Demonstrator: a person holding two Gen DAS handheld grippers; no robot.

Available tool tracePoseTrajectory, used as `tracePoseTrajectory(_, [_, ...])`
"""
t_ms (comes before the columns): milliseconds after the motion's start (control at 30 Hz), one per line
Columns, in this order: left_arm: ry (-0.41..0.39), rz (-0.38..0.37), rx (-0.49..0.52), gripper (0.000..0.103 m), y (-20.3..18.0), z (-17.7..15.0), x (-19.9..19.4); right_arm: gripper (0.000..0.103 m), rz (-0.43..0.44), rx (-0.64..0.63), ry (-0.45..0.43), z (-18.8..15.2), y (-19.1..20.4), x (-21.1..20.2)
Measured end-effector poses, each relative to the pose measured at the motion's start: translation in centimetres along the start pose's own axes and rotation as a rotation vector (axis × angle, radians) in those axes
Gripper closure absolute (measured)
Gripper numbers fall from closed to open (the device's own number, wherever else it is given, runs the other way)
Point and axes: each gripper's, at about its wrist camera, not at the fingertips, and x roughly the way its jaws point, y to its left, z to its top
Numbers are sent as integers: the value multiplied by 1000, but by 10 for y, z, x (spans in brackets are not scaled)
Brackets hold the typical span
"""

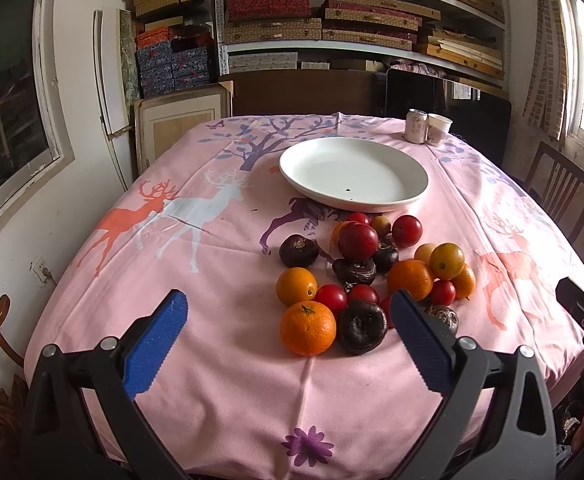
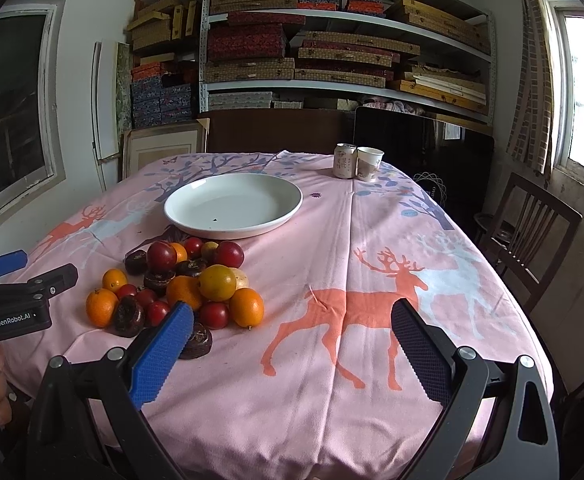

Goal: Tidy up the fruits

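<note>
Pink cloth covers the worktop; both the left claw and right claw gape wide, holding nothing. The fruit pile sits centre-frame, just below the bare white plate. Round fruit crowd together, so nudging 1 may roll others. Upper right stand a can and paper cup.

Fruit pile lay loose on pink cloth, just at 6 o'clock of white plate: oranges, red plums, yellow-green plums, dark brown water chestnuts, touching and partly stacked. Largest orange sat at pile's near edge. Plate sat upright, holding only dark speck.
</note>
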Motion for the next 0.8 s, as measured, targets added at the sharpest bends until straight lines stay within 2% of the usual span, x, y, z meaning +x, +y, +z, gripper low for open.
tracePoseTrajectory(800, [6,2,-2,4,3,-2,0,4,19,-10,11,1,6,-2])
